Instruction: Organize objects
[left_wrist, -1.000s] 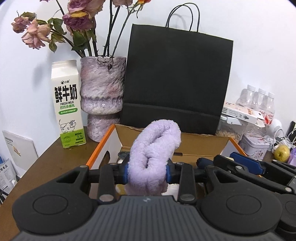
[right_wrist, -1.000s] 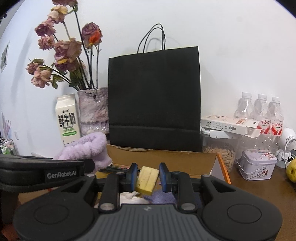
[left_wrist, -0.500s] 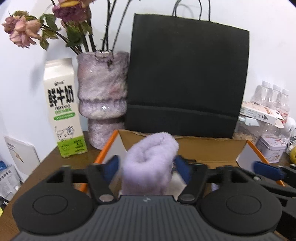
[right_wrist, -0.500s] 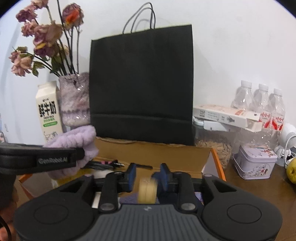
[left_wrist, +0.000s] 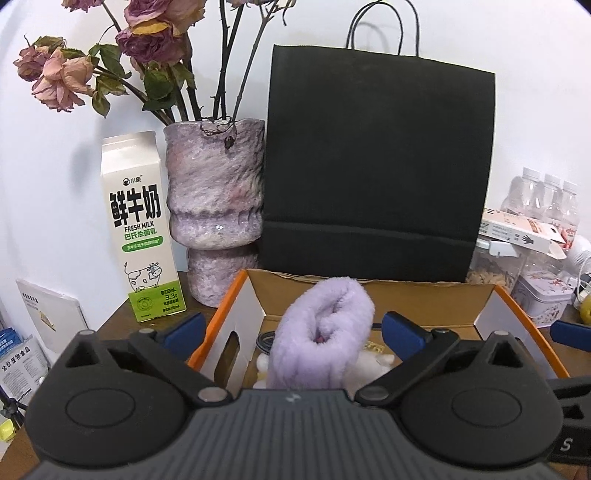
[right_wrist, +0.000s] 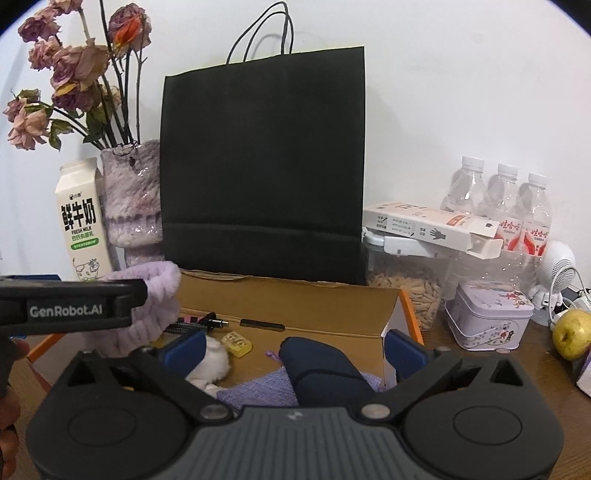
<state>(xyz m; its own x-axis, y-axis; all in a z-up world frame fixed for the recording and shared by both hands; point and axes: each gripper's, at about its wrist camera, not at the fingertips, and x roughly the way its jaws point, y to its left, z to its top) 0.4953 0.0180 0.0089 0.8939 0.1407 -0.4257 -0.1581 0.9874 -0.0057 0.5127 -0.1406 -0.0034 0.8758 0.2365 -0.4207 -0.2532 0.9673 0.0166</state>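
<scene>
An open cardboard box with orange edges stands in front of a black paper bag. In the left wrist view a fluffy lilac sock stands in the box between the wide-open fingers of my left gripper, free of them. In the right wrist view my right gripper is open and empty over the box. A small yellow block lies on the box floor beside a white fluffy item, a dark blue object, a lilac cloth and a black cable. The lilac sock shows at the left.
A black paper bag stands behind the box. A milk carton and a purple vase of dried roses stand at the left. On the right are a jar of seeds, a lilac tin, water bottles and an apple.
Both grippers have opened. The left let go of the lilac sock, which stays in the box. The right let go of the yellow block, which dropped to the box floor.
</scene>
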